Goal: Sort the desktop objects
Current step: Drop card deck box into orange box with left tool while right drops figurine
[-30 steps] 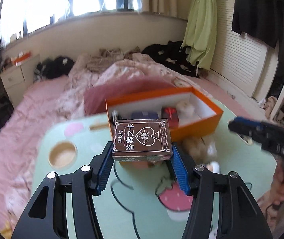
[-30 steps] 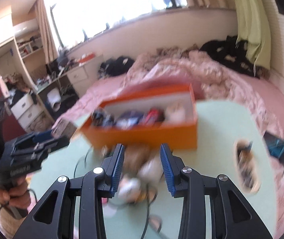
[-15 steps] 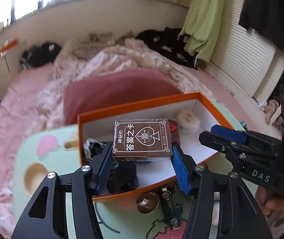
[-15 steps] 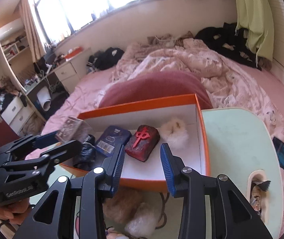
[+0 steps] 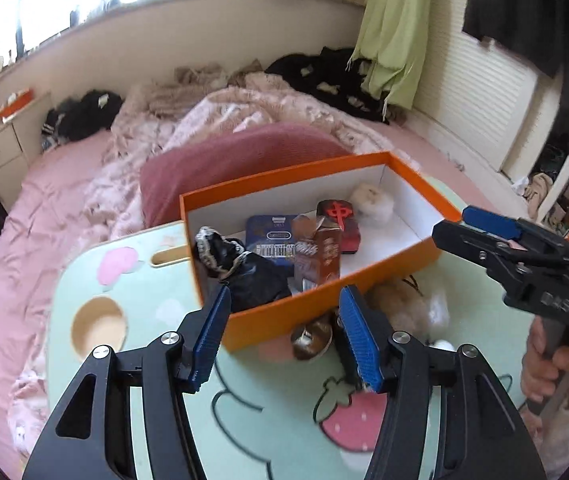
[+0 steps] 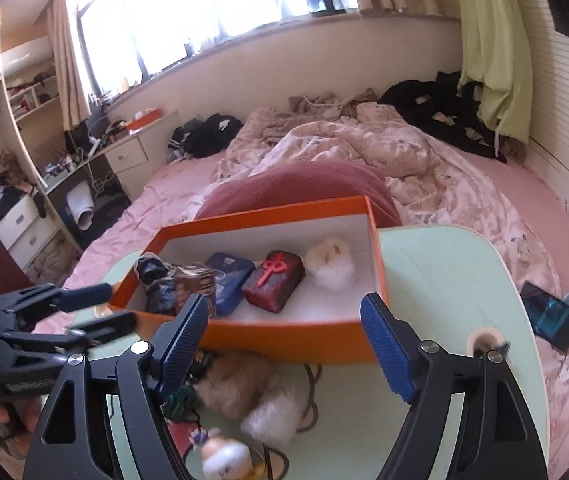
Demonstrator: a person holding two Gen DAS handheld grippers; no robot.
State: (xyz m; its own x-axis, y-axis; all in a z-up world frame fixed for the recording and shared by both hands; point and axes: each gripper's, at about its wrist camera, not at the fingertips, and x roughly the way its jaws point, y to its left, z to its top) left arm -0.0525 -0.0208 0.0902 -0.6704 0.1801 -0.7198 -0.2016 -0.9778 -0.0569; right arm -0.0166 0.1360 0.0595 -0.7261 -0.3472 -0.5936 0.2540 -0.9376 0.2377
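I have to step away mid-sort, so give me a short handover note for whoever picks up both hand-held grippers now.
Left hand-held gripper: open, nothing between its jaws.
Right hand-held gripper: jaws opening, nothing between them.
Orange box on the green table holds the brown card box, blue tin, red block, black pouch and white fluffy ball.
Done: card box lies in the box.
Left: plush toy, small figurine and round trinket lie in front of the box.
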